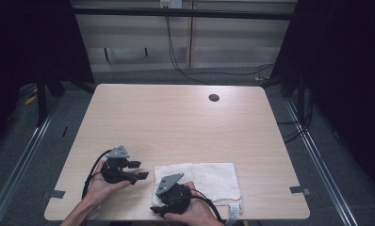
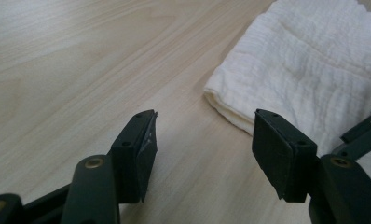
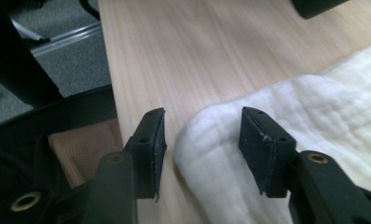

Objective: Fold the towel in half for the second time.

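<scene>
Both grippers sit lower frame: right gripper point(image 3: 202, 149) jaws apart around the white cloth's point(image 3: 314, 121) corner, left gripper point(image 2: 202, 154) jaws apart over bare worktop point(image 2: 81, 60).

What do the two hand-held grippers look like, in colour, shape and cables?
Both are black. The left gripper and the right gripper each carry a grey three-cornered plate on top. A black cable trails from each toward the person. In the gripper views each has two flat, rectangular black pads on angular arms with brass-coloured rivets. The forearms are bare; no sleeves show.
</scene>
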`<state>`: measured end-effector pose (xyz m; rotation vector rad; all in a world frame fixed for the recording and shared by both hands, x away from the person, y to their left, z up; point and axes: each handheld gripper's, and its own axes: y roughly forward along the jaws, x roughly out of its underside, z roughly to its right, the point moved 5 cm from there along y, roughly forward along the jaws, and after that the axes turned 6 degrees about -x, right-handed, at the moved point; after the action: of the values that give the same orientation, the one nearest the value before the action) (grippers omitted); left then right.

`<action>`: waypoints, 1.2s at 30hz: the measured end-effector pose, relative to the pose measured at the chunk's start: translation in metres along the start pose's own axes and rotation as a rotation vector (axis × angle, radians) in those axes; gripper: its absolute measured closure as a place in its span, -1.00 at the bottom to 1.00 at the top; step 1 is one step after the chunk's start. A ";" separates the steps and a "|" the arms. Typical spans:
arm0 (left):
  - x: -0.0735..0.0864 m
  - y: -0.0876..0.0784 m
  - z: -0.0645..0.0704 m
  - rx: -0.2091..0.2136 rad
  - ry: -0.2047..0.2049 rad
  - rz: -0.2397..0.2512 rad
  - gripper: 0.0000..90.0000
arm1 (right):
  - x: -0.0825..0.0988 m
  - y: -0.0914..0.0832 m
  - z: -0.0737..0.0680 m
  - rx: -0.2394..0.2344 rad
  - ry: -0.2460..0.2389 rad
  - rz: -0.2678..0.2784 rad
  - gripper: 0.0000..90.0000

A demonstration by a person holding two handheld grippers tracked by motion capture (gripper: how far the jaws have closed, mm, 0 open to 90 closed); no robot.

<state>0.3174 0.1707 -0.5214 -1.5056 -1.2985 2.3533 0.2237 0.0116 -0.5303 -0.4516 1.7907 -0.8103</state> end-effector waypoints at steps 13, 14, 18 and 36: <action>-0.006 0.003 0.004 -0.042 0.024 -0.002 -0.13 | 0.001 0.000 0.001 0.078 -0.057 -0.015 0.53; -0.011 0.006 0.007 -0.020 0.012 0.006 -0.13 | 0.001 -0.001 0.001 0.076 -0.059 -0.018 0.54; -0.028 0.011 0.010 0.003 -0.010 0.023 -0.14 | 0.000 -0.001 0.003 0.090 -0.059 -0.029 0.72; -0.021 0.034 0.018 0.056 0.086 -0.046 0.27 | 0.002 -0.003 0.012 0.039 0.037 0.020 0.85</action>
<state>0.3266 0.1280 -0.5257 -1.5255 -1.2247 2.2505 0.2339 0.0048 -0.5320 -0.3946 1.8080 -0.8427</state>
